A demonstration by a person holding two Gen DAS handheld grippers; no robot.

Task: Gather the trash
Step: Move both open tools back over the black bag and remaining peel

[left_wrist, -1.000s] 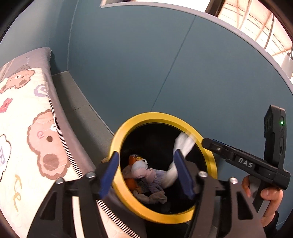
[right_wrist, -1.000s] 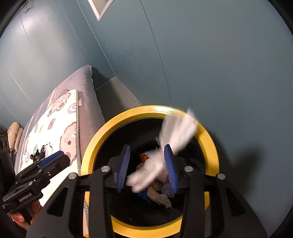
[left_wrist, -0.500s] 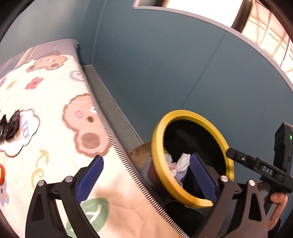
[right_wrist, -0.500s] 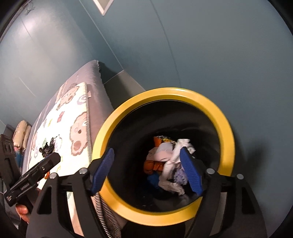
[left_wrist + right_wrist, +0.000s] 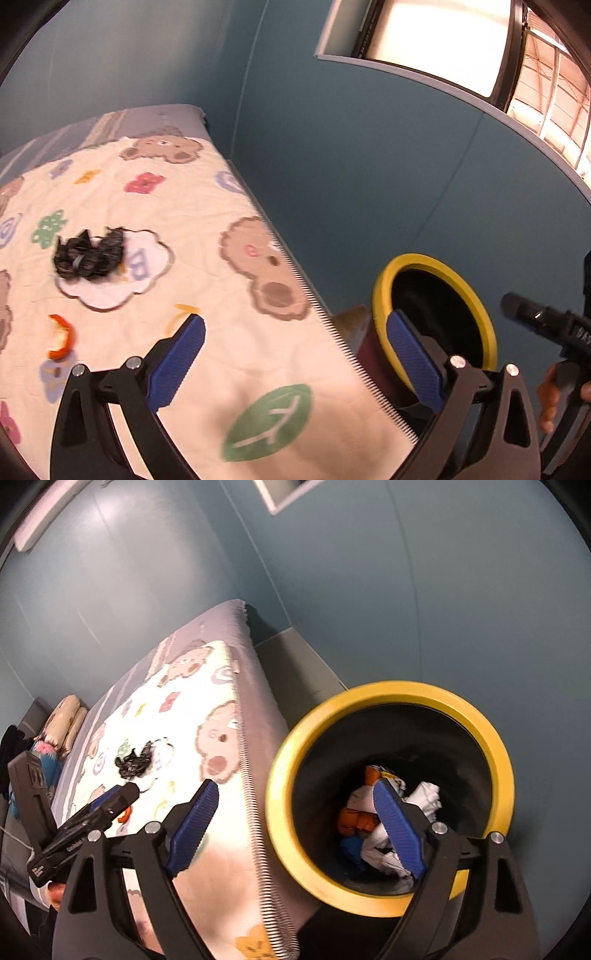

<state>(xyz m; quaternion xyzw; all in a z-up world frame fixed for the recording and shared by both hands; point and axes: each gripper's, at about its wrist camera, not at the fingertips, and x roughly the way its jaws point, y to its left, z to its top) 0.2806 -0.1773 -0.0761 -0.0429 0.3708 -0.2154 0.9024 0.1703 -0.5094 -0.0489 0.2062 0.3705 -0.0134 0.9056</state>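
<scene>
A bin with a yellow rim (image 5: 380,295) (image 5: 280,775) stands on the floor beside the bed. It holds crumpled white paper (image 5: 424,797) and orange scraps (image 5: 354,819). My right gripper (image 5: 295,790) hangs above the bin's left rim. Its jaws are opening and nothing is between them. My left gripper (image 5: 295,332) is wide open and empty over the bed's edge, left of the bin. On the patterned quilt (image 5: 229,332) lie a crumpled black wrapper (image 5: 88,254) (image 5: 133,762) and a curl of orange peel (image 5: 61,338).
Blue walls close in behind the bed and the bin. A window (image 5: 424,37) is high at the right. Pillows (image 5: 66,716) lie at the bed's far end. A person's hand (image 5: 550,398) holds the right gripper's handle. A grey floor strip (image 5: 295,664) runs along the wall.
Both grippers opened and the white paper dropped into the bin. The left gripper swung left, from over the bin to over the bed. The right gripper drew back a little.
</scene>
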